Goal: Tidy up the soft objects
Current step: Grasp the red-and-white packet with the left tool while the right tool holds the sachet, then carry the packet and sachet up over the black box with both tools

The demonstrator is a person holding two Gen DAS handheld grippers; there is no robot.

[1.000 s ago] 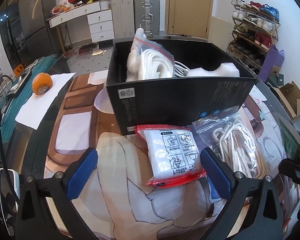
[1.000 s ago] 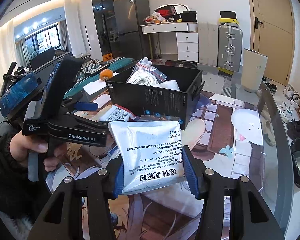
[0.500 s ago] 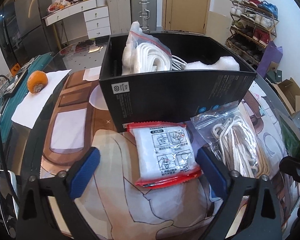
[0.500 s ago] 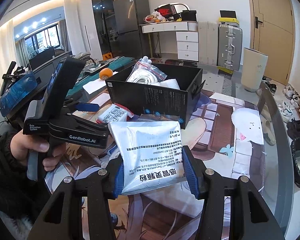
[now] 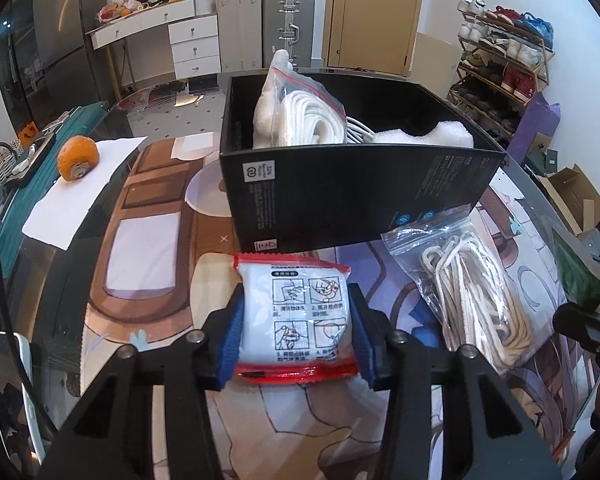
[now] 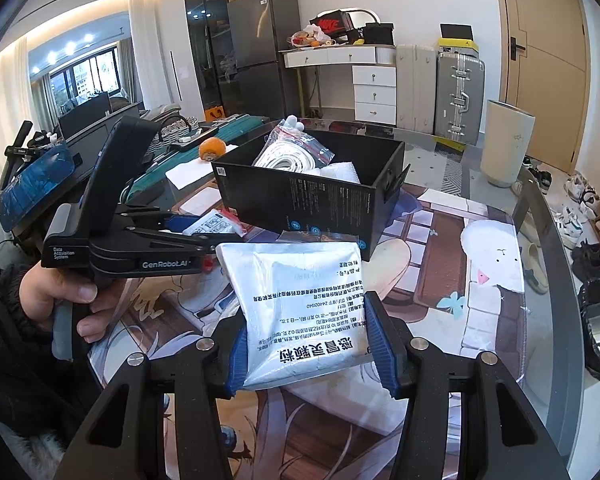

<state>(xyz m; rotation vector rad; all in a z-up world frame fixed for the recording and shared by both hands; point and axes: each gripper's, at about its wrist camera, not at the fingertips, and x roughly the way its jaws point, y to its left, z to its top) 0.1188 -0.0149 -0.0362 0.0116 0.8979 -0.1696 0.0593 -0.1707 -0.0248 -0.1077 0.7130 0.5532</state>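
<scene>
The left gripper (image 5: 296, 332), marked "GenRobot.AI", is closing its jaws onto the red-edged packet (image 5: 298, 320) before the black box (image 5: 348, 196). The right gripper (image 6: 306, 340) is clamping a silver pouch (image 6: 300, 308) with Chinese print.

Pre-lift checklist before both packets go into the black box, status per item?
1. Left gripper jaws around the red-edged packet: ok, closing, blue pads at both sides.
2. Right gripper gripping the silver pouch: ok, pads press both edges.
3. Room in the black box: ok, right half holds only white foam; bagged white rope stands at left.
4. Loose rope bag clear of the left jaws: ok, lies apart to the right.
5. Left grip firm enough to lift: cannot tell.
</scene>
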